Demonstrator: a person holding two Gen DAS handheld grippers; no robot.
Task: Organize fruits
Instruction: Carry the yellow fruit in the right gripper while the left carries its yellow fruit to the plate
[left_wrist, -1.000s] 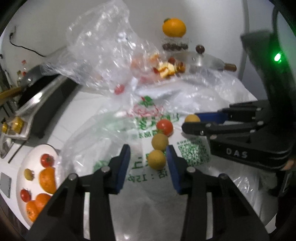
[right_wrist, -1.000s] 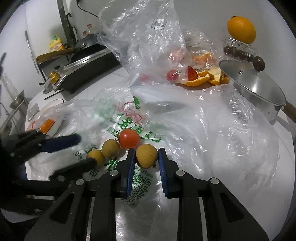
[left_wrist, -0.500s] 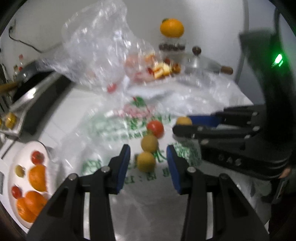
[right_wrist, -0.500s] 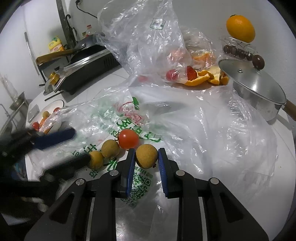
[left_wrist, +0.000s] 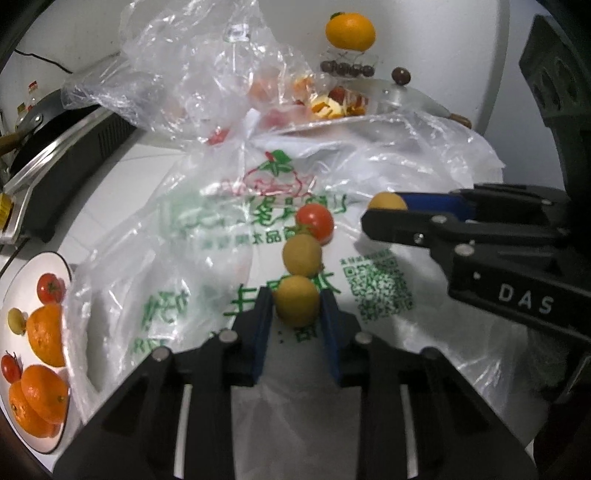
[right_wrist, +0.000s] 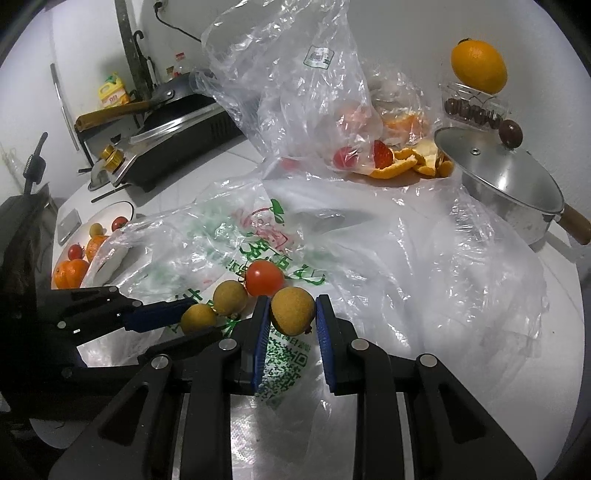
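A small yellow fruit (left_wrist: 296, 301) is clamped between the pads of the left tool (left_wrist: 296, 306), whose jaws have just been closing on it. A like fruit (right_wrist: 293, 310) is pinched by the right tool (right_wrist: 291, 314). Both lie on a printed plastic bag (left_wrist: 258, 221) over the tabletop. Just ahead of the left tool, a third yellow fruit (left_wrist: 302, 255) and a tomato (left_wrist: 315, 222) are seen. Such fruit is judged light, round and easily bruised; it is best gripped gently across the middle. Further left a plate (left_wrist: 55, 258) of oranges is set.

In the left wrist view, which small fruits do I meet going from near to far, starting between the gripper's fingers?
Yellow fruit held in the left gripper → second yellow fruit → red tomato.
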